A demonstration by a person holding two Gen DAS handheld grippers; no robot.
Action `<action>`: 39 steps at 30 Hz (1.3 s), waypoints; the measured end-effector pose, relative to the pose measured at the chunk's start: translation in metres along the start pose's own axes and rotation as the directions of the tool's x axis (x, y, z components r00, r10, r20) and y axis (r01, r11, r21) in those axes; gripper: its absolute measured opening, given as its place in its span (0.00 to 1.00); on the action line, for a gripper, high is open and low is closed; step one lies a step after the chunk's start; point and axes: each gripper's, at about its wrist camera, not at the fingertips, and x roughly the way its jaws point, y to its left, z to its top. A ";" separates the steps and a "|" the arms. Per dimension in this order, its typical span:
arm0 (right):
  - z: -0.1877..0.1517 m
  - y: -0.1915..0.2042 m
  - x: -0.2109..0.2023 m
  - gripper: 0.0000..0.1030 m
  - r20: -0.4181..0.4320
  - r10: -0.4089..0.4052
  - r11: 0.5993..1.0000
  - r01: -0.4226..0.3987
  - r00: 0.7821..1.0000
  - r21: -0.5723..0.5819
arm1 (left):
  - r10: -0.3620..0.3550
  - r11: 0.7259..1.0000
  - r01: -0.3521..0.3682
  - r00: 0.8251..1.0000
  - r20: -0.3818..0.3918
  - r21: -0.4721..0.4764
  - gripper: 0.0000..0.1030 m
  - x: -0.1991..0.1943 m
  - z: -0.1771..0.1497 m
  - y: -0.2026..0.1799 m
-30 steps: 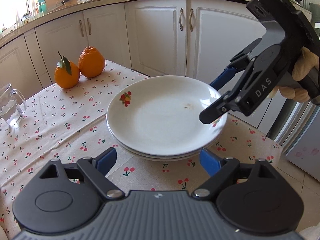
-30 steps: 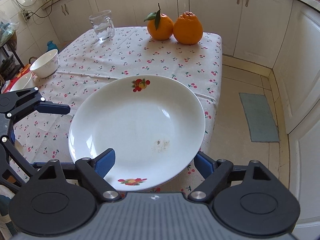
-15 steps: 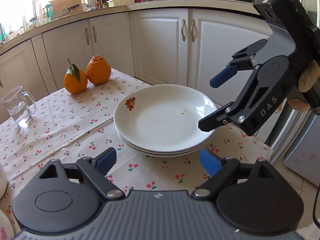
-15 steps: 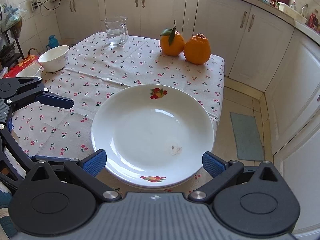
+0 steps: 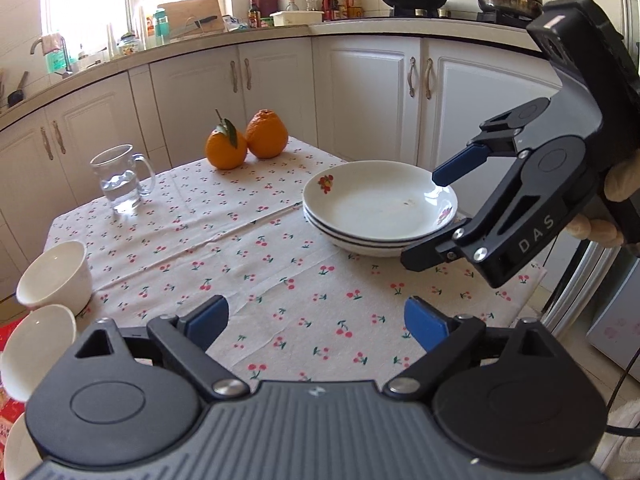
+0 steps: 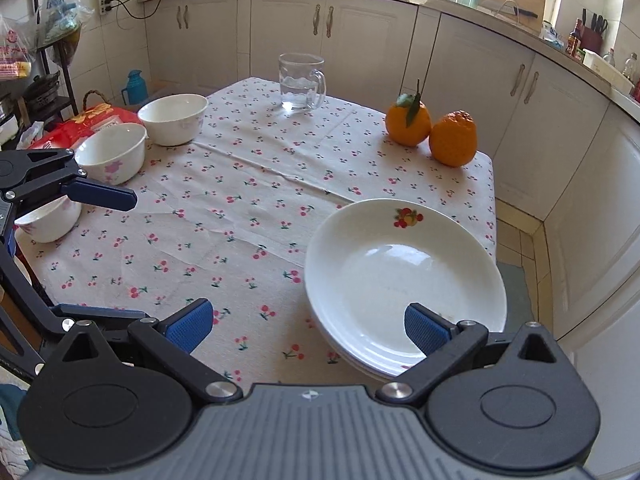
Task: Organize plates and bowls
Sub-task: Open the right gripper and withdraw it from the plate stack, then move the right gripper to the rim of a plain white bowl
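A stack of white plates (image 5: 380,206) with fruit prints sits at the table's right corner; it also shows in the right wrist view (image 6: 404,280). White bowls (image 6: 174,118) (image 6: 112,152) (image 6: 50,218) stand apart at the left edge; two show in the left wrist view (image 5: 56,276) (image 5: 36,344). My left gripper (image 5: 316,322) is open and empty above the cloth, back from the plates. My right gripper (image 6: 308,326) is open and empty, just off the stack's near rim; the left wrist view shows it (image 5: 432,216) beside the stack.
Two oranges (image 6: 432,130) and a glass mug of water (image 6: 300,82) stand at the far side of the cherry-print tablecloth (image 6: 248,208). A red package (image 6: 88,120) lies by the bowls. White cabinets surround the table.
The right gripper let the top plate down onto the stack, opened and drew back. The left gripper pulled back and away, bringing the bowls into view.
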 end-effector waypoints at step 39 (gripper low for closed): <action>0.089 0.220 0.064 0.96 -0.005 0.330 0.923 -0.324 0.944 -0.208 | 0.241 0.952 -0.253 0.966 -0.092 -0.174 0.91 -0.084 -0.124 0.126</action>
